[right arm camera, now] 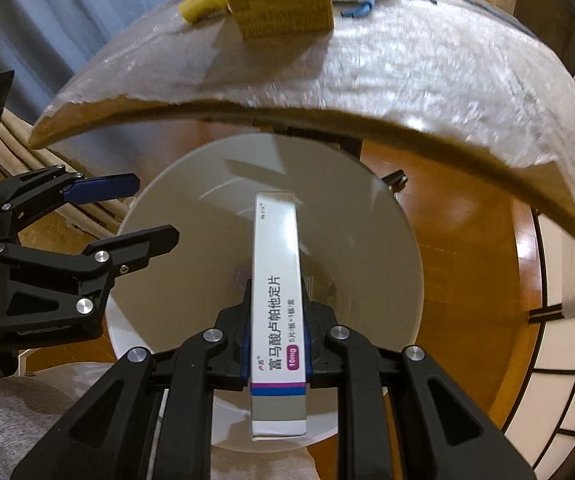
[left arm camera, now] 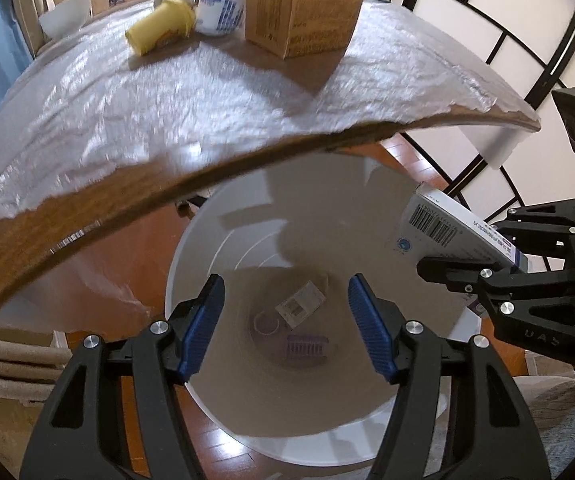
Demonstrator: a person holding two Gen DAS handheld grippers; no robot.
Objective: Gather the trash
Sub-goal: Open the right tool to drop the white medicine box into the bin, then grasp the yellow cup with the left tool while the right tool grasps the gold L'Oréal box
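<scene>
Med box [right arm camera: 277, 304] clamped betw right gripper [right arm camera: 276, 344] jaws, over bin [right arm camera: 159, 208]

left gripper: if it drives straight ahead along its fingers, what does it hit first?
Probably nothing until the bottom of the white bin. The left gripper is open, aimed into the bin's mouth, so the small label card on the bin floor looks first in line. Depth is unclear.

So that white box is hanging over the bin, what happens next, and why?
Probably the right gripper opens and lets the medicine box fall. It is clamped on the box right above the white bin, which already holds scraps, and the left gripper is open and empty.
</scene>
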